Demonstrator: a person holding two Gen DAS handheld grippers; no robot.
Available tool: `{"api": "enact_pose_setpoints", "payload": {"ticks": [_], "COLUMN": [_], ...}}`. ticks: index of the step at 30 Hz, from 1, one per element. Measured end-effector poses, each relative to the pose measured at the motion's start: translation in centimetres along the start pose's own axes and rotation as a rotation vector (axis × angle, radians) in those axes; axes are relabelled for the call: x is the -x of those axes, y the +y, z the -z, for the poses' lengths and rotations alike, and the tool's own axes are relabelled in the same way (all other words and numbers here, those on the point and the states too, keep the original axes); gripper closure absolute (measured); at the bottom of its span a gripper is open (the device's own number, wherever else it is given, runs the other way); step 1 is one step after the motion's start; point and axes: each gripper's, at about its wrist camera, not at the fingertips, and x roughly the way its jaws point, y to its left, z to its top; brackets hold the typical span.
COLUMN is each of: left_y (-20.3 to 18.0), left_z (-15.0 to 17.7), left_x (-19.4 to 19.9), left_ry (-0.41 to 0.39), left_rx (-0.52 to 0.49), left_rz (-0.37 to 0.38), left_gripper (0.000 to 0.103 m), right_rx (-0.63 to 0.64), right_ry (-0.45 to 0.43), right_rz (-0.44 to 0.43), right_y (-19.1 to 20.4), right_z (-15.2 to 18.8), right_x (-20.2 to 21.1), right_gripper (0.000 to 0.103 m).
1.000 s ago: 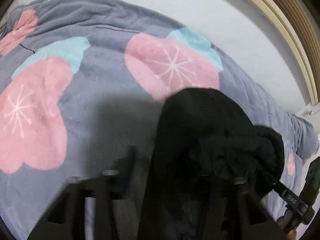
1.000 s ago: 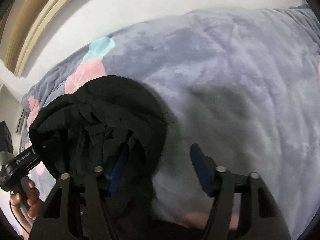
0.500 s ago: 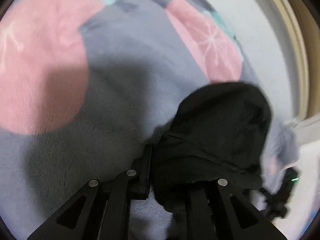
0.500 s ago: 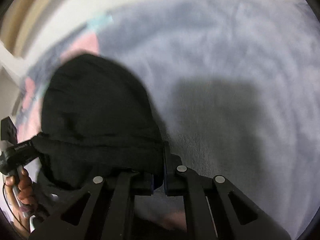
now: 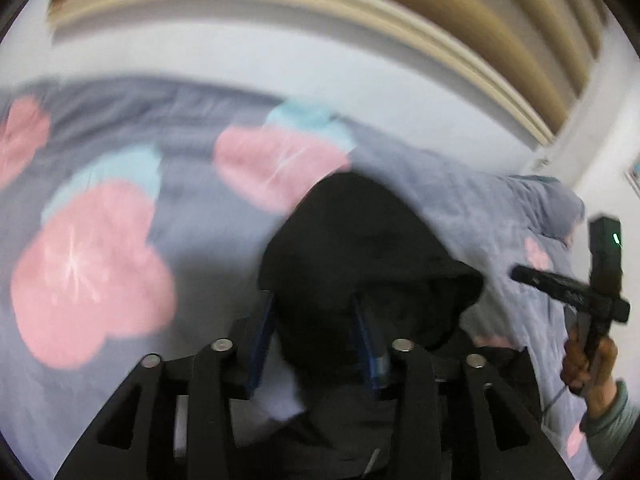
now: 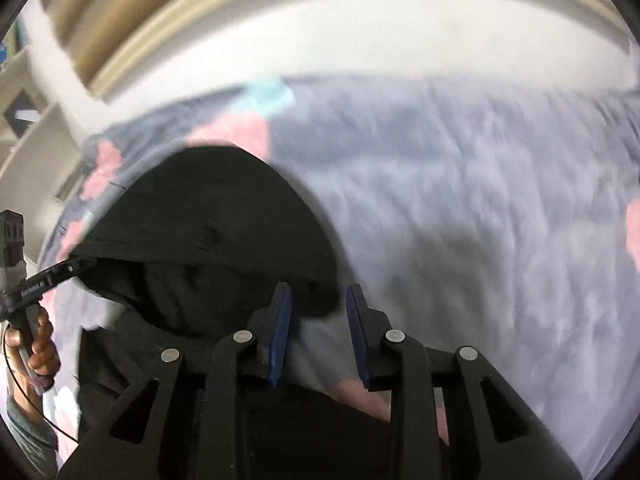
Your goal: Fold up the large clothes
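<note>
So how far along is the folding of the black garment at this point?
Done: the hood of the black garment lies rounded on the floral blanket, its top part already laid over. In hand: the left gripper and right gripper are opening, pads apart, neither clamping cloth. Left: the garment's lower part runs out of frame, so its folding cannot be judged.

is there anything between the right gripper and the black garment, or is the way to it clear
Nothing visible stands in the way. The right gripper hangs just off the black garment, its jaws opening, only the floral blanket showing between them. The garment's folded edge lies right beside the left pad, not pressed.
</note>
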Motion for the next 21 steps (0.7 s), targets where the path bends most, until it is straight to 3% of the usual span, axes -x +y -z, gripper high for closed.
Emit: {"api": "enact_pose_setpoints", "payload": {"ticks": [3, 5, 7, 9, 10, 13, 16, 19, 21], "left_y": [-0.6, 0.3, 1.1, 1.6, 1.8, 2.9, 3.6, 3.6, 3.0], "left_z": [-0.2, 0.2, 0.9, 0.8, 0.6, -0.3, 0.5, 3.1, 4.5], "left_x": [1.3, 0.8, 0.6, 0.9, 0.5, -3.5, -7.6, -11.9, -12.5], "left_ry": [-0.019, 0.030, 0.052, -0.014, -0.030, -0.006, 0.078, 0.224, 0.214], "left_rx": [-0.039, -0.030, 0.002, 0.077, 0.107, 0.219, 0.264, 0.203, 0.146], "left_rz": [-0.021, -0.018, 0.060, 0.162, 0.174, 0.119, 0.039, -0.072, -0.104], "left_gripper": [0.042, 0.042, 0.042, 0.042, 0.042, 0.041, 0.042, 0.041, 0.041], "right_rx": [0.049, 0.083, 0.081, 0.056, 0.041, 0.010, 0.006, 0.052, 0.063], "right_ry": [-0.015, -0.021, -0.013, 0.002, 0.017, 0.092, 0.198, 0.222, 0.227], "right_rz": [-0.009, 0.012, 0.006, -0.015, -0.024, -0.018, -0.011, 0.003, 0.015], "right_y": [2.1, 3.3, 3.7, 3.9, 4.0, 4.0, 3.6, 3.8, 3.8], "right_z": [-1.7, -2.0, -2.2, -2.5, -2.5, -2.1, -0.7, 1.4, 2.2], "right_x": [0.1, -0.4, -1.2, -2.4, -3.4, -6.9, -10.4, -12.2, -13.0], "right_gripper": [0.071, 0.071, 0.071, 0.071, 0.071, 0.071, 0.072, 0.072, 0.072]}}
